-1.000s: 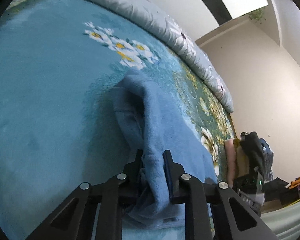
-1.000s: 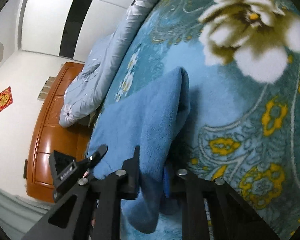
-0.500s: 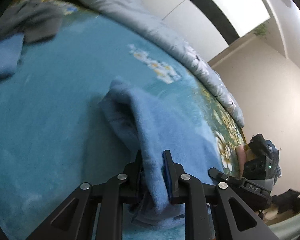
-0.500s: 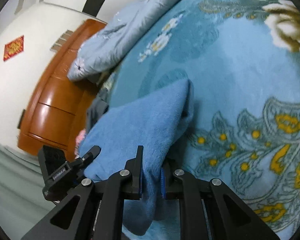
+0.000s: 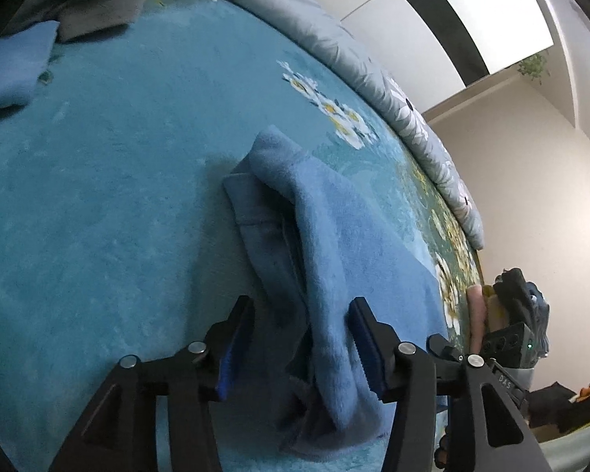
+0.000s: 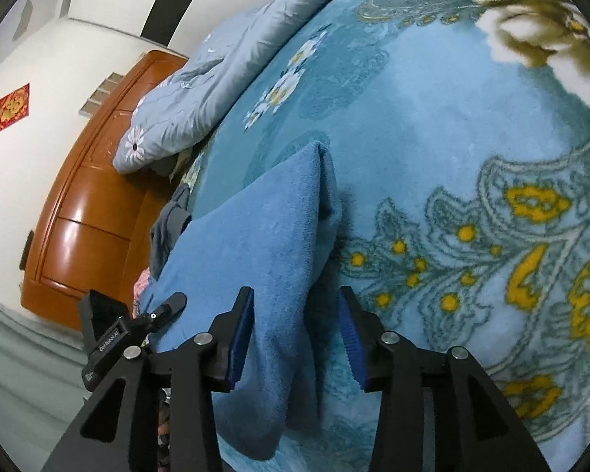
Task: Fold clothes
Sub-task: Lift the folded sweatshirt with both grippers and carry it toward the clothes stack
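Note:
A blue fleece garment [image 5: 326,259] lies folded over on the teal flowered blanket [image 5: 98,196]. My left gripper [image 5: 301,338] straddles its near left edge. Its jaws are opening, and the cloth sags loose between them, clear of the pads. In the right wrist view the same garment [image 6: 263,244] runs up to a raised corner. My right gripper [image 6: 297,332] straddles its right edge. Those jaws are opening too, with the fold slack between them. Each view shows the other gripper at the far side of the garment.
A grey quilt [image 5: 334,39] lies bunched along the far side of the bed. A dark grey garment [image 5: 90,4] and another blue piece [image 5: 15,67] lie at the upper left. Folded clothes [image 5: 491,306] are stacked past the right edge. A wooden headboard [image 6: 90,212] stands beyond.
Both grippers were shut on the garment's edges and have now parted, so the cloth has dropped free. Both hands carried the fold forward and down onto the blanket.

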`<state>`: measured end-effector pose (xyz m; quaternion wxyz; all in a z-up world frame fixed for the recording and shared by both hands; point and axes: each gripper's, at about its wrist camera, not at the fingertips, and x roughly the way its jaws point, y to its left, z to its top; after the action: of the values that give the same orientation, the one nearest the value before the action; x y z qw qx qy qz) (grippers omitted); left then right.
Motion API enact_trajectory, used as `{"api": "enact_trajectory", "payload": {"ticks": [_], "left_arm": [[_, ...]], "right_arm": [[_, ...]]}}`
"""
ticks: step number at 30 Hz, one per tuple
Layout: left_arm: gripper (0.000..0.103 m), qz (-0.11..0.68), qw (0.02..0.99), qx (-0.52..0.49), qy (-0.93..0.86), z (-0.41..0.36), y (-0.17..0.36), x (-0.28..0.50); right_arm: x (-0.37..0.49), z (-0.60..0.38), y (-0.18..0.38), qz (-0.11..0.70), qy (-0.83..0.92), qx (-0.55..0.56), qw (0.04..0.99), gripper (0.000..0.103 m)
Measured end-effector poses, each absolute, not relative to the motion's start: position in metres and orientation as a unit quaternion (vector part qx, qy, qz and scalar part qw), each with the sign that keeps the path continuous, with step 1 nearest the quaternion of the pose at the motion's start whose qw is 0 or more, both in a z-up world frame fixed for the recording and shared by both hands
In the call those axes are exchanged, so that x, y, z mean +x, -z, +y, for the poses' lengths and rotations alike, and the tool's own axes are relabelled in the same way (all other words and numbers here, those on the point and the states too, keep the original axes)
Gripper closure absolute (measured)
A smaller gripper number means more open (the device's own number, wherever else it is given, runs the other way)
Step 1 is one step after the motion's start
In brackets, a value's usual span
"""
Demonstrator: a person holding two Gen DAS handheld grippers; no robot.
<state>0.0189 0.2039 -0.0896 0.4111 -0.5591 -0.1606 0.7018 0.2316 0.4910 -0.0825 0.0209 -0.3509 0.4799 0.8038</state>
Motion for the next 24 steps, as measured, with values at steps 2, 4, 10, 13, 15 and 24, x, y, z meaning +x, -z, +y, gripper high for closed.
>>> {"api": "enact_trajectory", "payload": {"ticks": [2,4,10,13,15,24], "left_arm": [[0.048,-0.162,0.417,-0.564,-0.694,0.208,0.091,0.017],[0.051,-0.163,0.425,-0.565,-0.689,0.211,0.091,0.016],[0.068,-0.15,0.436,-0.555,-0.692,0.214,0.086,0.023],[0.075,-0.138,0.437,-0.545,-0.702,0.216,0.078,0.029],[0.078,-0.137,0.44,-0.54,-0.704,0.216,0.072,0.033],[0.079,-0.122,0.493,-0.499,-0.702,0.244,0.01,0.069]], "right_arm": [[0.227,0.485,0.082,0.482,-0.802,-0.353,0.015,0.058],[0.219,0.478,0.083,0.484,-0.8,-0.355,0.006,0.058],[0.209,0.475,0.08,0.492,-0.794,-0.356,-0.001,0.061],[0.209,0.474,0.076,0.488,-0.796,-0.359,-0.003,0.082],[0.21,0.474,0.069,0.48,-0.801,-0.358,-0.007,0.089],[0.247,0.5,0.013,0.444,-0.834,-0.326,-0.026,0.09]]}}
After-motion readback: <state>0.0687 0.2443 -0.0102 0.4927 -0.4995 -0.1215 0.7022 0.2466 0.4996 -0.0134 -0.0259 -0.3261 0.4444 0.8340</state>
